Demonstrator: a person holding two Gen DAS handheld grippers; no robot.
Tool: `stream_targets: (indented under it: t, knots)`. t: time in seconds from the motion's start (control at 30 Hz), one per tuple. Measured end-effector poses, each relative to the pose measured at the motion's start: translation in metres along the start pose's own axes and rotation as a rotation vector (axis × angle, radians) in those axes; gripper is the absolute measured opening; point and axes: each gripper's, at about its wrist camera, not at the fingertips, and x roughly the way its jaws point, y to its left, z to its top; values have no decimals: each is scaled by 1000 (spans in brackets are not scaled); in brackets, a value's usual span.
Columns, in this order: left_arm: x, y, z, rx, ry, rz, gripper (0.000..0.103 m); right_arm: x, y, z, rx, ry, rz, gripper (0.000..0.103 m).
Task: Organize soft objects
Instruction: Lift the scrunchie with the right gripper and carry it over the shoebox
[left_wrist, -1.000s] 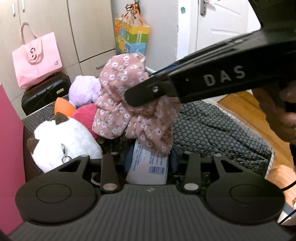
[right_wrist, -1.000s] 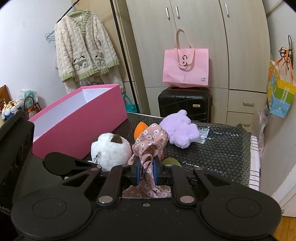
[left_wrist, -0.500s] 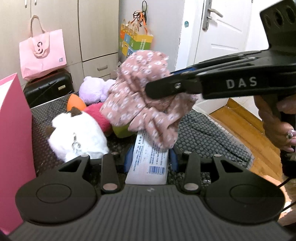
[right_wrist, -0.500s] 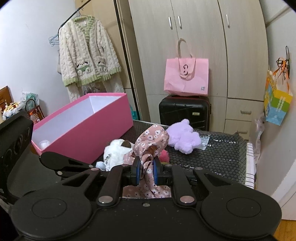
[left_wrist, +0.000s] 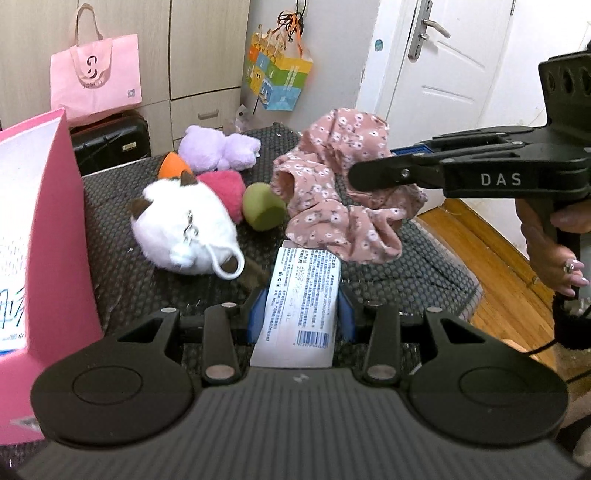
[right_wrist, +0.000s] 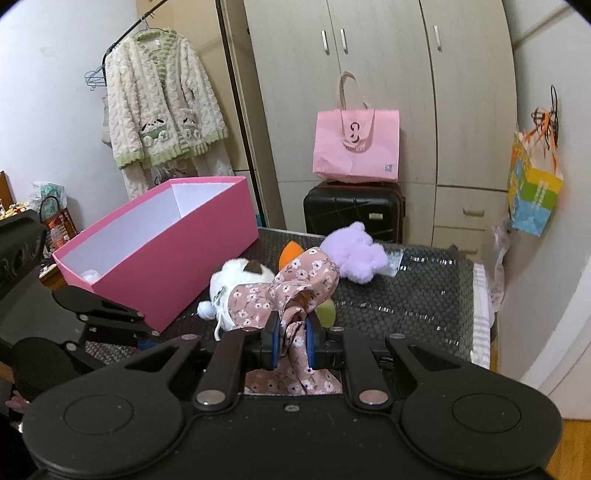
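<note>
The right gripper (right_wrist: 290, 341) is pinching the floral scrunchie (right_wrist: 295, 288); the left gripper (left_wrist: 301, 314) is gripping a tissue pack (left_wrist: 301, 310); trailing fabric risks snagging the pink box (right_wrist: 177, 240) rim.

Pink tote bag (right_wrist: 356, 146) atop black suitcase (right_wrist: 354, 211); fleece jacket (right_wrist: 162, 99) hanging; colourful gift bag (left_wrist: 279, 79) on wall.

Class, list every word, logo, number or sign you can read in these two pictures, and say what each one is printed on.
"DAS": on the side of the right hand-held gripper.
White packet in the left hand-held gripper: small print and a barcode, too small to read.
Pink bag: a curly logo, no readable words.
Colourful bag: print too blurred to read.
</note>
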Motion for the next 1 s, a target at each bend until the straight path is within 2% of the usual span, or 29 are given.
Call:
stream_targets:
  t: [0.23, 0.43, 0.57, 1.0]
  knots:
    - [-18, 4, -8, -15, 39, -19, 39, -8, 13, -3, 15, 39, 51, 16]
    - [-37, 13, -18, -31, 101, -59, 39, -13, 32, -1, -1, 93, 40, 16]
    - [-52, 18, -26, -38, 122, -50, 39, -12, 50, -2, -26, 137, 56, 16]
    - [-118, 54, -48, -98, 187, -20, 39, -17, 111, 16, -88, 236, 203, 16]
